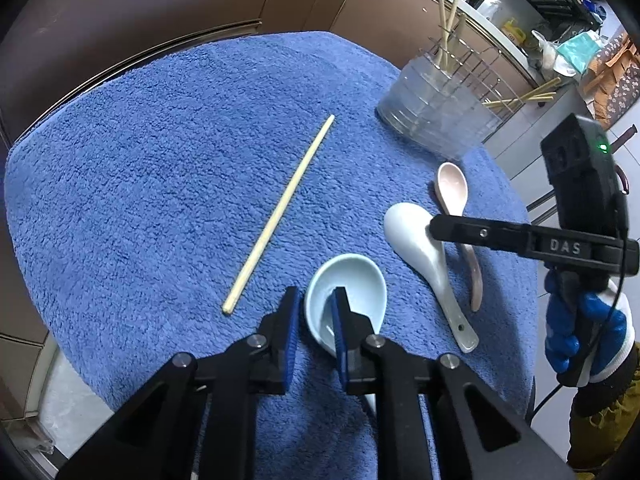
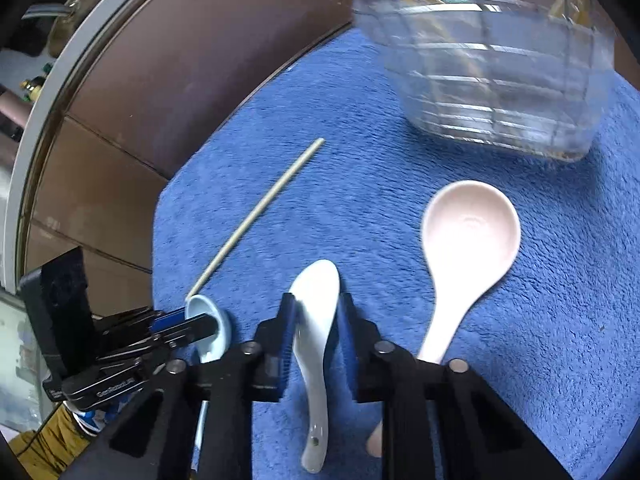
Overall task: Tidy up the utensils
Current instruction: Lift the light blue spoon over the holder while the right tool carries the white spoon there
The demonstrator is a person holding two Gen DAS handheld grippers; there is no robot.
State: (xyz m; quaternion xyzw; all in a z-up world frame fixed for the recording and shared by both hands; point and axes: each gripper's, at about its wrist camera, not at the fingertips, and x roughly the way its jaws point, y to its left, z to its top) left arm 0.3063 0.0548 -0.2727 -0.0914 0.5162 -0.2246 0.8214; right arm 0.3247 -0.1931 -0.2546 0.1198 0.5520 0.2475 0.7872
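On the blue towel [image 1: 160,168] lie a light blue ceramic spoon [image 1: 352,292], a white spoon [image 1: 416,240], a pink spoon [image 1: 454,192] and one chopstick [image 1: 280,212]. My left gripper [image 1: 316,304] is open, its jaws either side of the blue spoon's bowl rim. My right gripper [image 2: 316,312] is open with the white spoon [image 2: 316,300] lying between its jaws; it also shows in the left wrist view [image 1: 436,228]. The pink spoon [image 2: 468,240] lies just to its right. The blue spoon [image 2: 210,328] and the chopstick [image 2: 260,212] are to its left.
A clear plastic holder [image 1: 436,108] with several chopsticks stands at the towel's far right; it looms close in the right wrist view [image 2: 492,60]. Brown cabinet panels [image 1: 120,20] lie beyond the towel. A cluttered counter [image 1: 560,32] is at the back.
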